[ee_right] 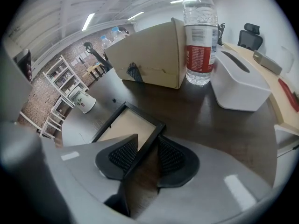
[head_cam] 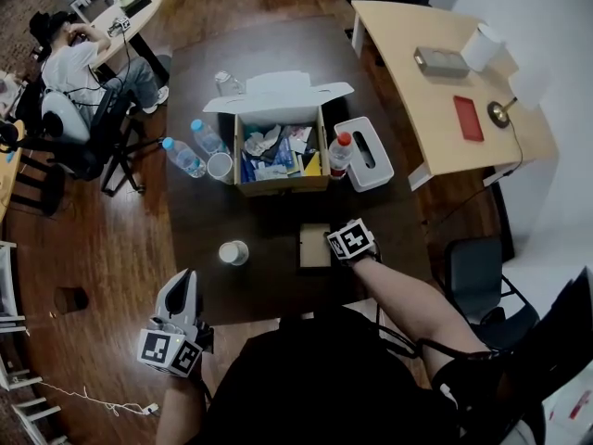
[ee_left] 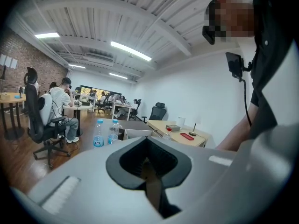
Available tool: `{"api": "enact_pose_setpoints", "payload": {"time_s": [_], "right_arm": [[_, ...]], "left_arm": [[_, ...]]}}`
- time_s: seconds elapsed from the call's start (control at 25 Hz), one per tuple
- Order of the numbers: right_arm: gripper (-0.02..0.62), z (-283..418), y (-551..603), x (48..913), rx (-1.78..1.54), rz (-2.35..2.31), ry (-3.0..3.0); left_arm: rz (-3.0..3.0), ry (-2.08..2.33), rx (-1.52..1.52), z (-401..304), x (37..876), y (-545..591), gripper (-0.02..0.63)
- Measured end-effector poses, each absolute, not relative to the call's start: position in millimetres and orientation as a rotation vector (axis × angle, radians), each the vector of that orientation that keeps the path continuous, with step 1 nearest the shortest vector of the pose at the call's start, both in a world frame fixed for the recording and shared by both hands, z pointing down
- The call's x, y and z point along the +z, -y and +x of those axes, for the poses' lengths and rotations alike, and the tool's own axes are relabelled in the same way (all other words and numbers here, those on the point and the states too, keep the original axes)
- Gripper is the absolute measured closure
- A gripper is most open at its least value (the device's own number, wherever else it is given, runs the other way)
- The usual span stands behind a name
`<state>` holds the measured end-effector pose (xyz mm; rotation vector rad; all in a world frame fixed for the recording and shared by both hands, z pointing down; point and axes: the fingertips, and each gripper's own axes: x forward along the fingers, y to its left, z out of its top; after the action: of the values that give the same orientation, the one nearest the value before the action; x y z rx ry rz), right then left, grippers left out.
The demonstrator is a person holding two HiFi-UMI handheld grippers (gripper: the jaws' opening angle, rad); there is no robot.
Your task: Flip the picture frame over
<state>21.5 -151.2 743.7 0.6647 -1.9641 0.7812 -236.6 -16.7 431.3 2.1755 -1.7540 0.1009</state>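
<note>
The picture frame (head_cam: 315,246), thin black border around a beige panel, lies flat on the dark table (head_cam: 204,211) in front of the cardboard box. My right gripper (head_cam: 337,246) points steeply down at the frame's right edge. In the right gripper view the frame (ee_right: 125,124) has its black right rail running between the two jaws of my right gripper (ee_right: 147,143); the left pad sits against the rail, and a strip of table shows before the right pad. My left gripper (head_cam: 187,281) hangs off the table's near left corner, shut and empty (ee_left: 148,164).
An open cardboard box (head_cam: 278,146) full of items stands beyond the frame, with a red-capped bottle (head_cam: 341,153) and a white tissue box (head_cam: 366,151) to its right. A paper cup (head_cam: 233,252) stands left of the frame. Water bottles (head_cam: 182,156) stand farther left. A person (head_cam: 83,63) sits far left.
</note>
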Motion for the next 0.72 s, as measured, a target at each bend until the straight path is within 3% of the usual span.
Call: {"api": "enact_pose_setpoints", "payload": {"time_s": [0.16, 0.72], "right_arm": [[0.549, 21, 156, 738, 0.699, 0.691, 1.981], [0.549, 20, 156, 702, 0.663, 0.743, 2.083]], "left_arm": [[2.209, 1.701, 0.133, -227, 432, 23, 0.606], [2.262, 1.537, 0.144, -196, 455, 43, 0.606]]}}
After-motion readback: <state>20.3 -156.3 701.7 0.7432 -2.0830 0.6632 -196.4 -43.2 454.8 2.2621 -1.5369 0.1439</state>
